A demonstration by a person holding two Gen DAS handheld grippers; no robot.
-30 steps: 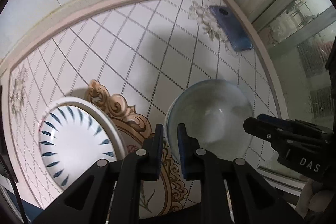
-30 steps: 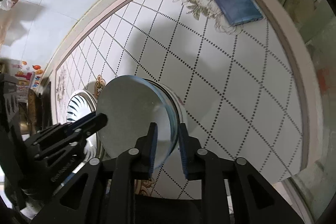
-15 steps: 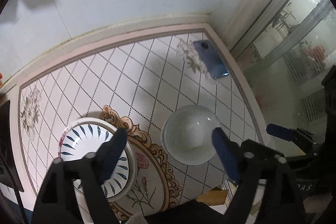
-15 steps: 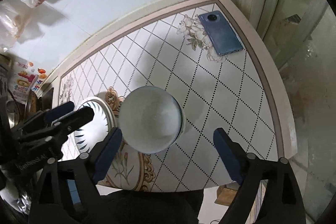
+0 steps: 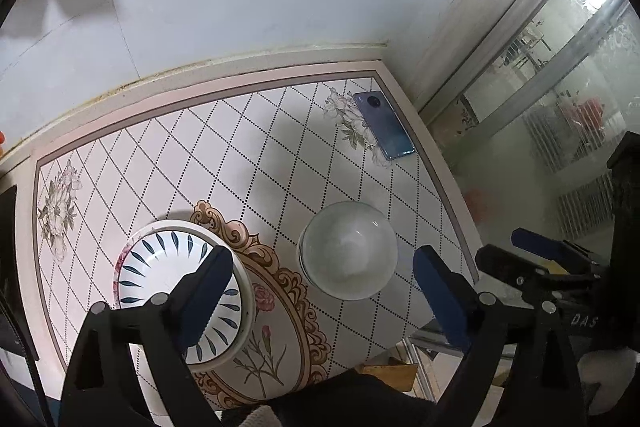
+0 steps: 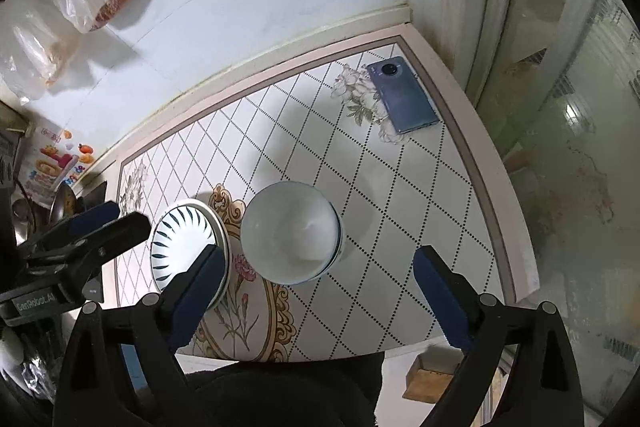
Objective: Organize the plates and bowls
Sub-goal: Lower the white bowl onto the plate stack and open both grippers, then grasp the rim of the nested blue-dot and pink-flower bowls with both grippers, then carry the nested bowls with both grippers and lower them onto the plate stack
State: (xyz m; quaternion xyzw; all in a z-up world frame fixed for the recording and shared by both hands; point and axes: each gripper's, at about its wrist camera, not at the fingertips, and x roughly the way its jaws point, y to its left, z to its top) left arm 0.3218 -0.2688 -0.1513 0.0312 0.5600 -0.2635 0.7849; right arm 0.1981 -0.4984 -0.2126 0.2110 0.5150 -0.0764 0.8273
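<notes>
We find the right gripper (image 6: 322, 287) with its jaws spread wide and nothing between them, held above the white bowl (image 6: 291, 231). We take the bowl as our landmark: it stands upright on the tiled tabletop (image 6: 400, 227). Just left of the bowl lies the leaf-patterned plate (image 6: 186, 241). Further left of the bowl we see the left gripper (image 6: 96, 227). Well beyond the bowl, toward the far right corner, lies a blue phone (image 6: 404, 95).
</notes>
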